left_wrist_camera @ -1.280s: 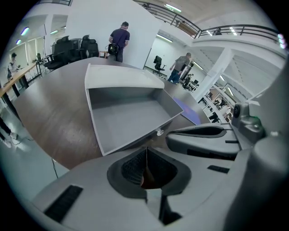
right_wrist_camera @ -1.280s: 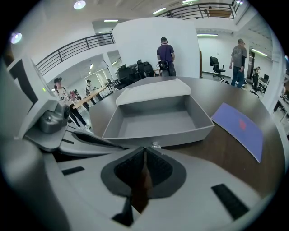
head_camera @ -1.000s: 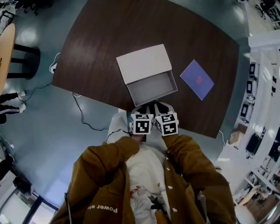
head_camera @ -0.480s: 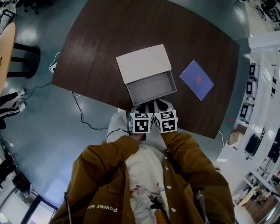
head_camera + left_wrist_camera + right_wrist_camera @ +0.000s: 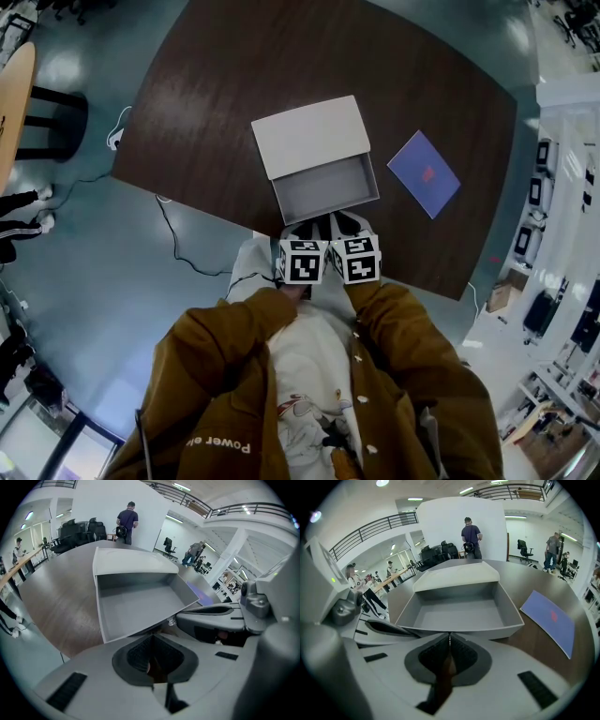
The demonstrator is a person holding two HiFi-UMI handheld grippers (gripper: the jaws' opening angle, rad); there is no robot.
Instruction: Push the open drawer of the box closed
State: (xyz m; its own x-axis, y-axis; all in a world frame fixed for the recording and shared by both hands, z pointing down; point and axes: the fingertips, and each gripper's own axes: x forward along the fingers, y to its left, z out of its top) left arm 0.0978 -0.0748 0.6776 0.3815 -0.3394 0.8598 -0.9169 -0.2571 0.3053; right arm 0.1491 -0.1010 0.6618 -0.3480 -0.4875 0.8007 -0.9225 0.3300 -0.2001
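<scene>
Right now the L gripper (image 5: 307, 230) has its jaws pressed together w/ nothing btwn them, and the R gripper (image 5: 348, 225) is the same. Both sit side by side at the near edge of the dark wooden table (image 5: 216, 84), tips right at the near front wall of the grey open drawer (image 5: 325, 190); can't tell if they touch it. The drawer sticks out on the near side of the white rectangular box (image 5: 309, 136), mid-table. A purple-blue flat sheet (image 5: 424, 172) lies to the right, apart from the drawer.

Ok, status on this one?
Left gripper and right gripper shut, empty. Drawer open, nothing inside, grippers at its front. Purple sheet aside, nothing blocking.
</scene>
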